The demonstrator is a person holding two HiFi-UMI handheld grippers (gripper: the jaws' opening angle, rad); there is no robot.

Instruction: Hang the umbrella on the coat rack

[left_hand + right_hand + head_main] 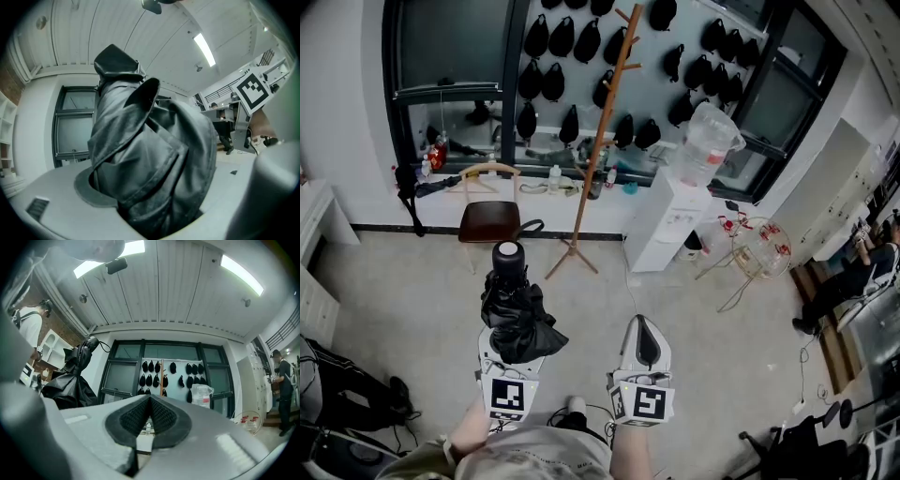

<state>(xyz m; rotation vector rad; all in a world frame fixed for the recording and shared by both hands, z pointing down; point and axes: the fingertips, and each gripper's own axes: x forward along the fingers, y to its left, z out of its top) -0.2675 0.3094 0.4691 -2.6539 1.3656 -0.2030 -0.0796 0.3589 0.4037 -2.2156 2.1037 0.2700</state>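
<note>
Left claw point(511, 349) clamps the folded black umbrella point(514, 309); right claw point(644, 330) is closed, empty.

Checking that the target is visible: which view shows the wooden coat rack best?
The head view: the wooden coat rack stands whole, pegs to feet. The right gripper view shows only its upper pole, small and far, above the shut jaws. The left gripper view shows none of it; the folded black umbrella fills it.

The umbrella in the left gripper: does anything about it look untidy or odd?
Yes. The umbrella is not wrapped tight: its black fabric bunches and flares loosely above the left gripper, which grips it. Nothing looks torn.
</note>
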